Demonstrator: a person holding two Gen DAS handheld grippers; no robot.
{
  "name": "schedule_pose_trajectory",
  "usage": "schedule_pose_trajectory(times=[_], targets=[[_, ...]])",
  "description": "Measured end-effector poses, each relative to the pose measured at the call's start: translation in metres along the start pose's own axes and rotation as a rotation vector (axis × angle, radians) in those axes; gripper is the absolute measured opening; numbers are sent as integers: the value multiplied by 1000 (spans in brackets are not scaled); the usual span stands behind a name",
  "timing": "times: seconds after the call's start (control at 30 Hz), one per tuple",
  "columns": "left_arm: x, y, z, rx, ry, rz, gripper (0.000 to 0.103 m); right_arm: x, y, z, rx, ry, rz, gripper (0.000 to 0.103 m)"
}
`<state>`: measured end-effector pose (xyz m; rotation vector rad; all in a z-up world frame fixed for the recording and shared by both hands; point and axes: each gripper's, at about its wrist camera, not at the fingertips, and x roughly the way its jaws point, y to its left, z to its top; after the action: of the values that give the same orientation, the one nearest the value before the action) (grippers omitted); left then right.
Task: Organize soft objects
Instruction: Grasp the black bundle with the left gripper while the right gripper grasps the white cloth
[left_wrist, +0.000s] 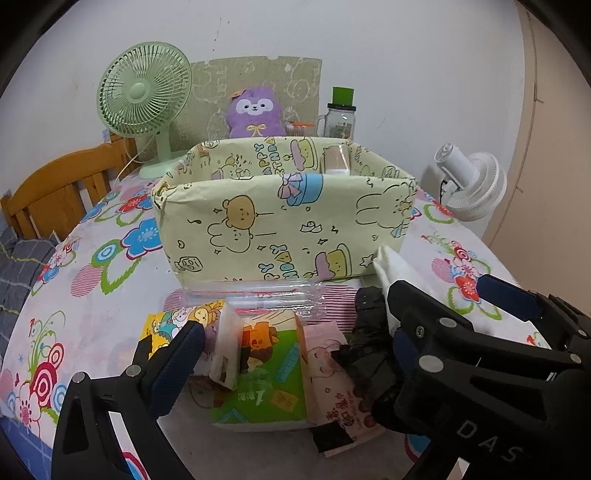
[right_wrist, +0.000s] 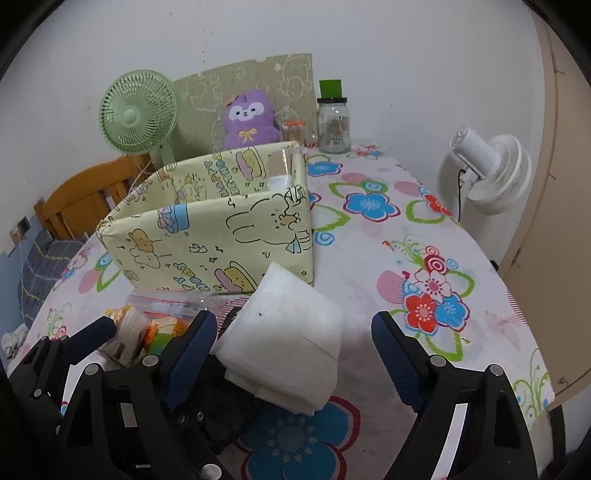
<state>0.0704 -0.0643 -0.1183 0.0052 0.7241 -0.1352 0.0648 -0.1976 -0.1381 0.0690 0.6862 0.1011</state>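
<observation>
My right tongs stood released, straddling white cloth on desk before box. Left tongs released over tissue packs. Judged: sink lower, centre cloth, clench mid-fold, avoid black bag.

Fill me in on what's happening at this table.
A person is sorting soft things with a gripper in each hand. The right gripper stands open around a folded white cloth, not pressing on it. The left gripper hangs over colourful tissue packs; only one of its fingers is clear. Black bags lie between them. The cartoon-print box sits just behind, on the flowered tablecloth.
</observation>
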Motion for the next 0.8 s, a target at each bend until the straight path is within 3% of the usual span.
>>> schedule_pose_trajectory(times=[0.27, 0.47, 0.57, 0.63, 0.8], targets=[[11, 1, 2, 16, 11, 40, 102, 17, 2, 1, 11, 40, 31, 82], [16, 2, 4, 23, 14, 45, 103, 24, 4, 3, 29, 56, 64, 59], [17, 4, 5, 18, 16, 45, 103, 26, 6, 4, 27, 59, 75, 41], [17, 4, 6, 19, 15, 46, 103, 27, 6, 5, 31, 62, 77, 23], [18, 4, 6, 21, 15, 46, 103, 28, 7, 5, 40, 68, 82, 14]])
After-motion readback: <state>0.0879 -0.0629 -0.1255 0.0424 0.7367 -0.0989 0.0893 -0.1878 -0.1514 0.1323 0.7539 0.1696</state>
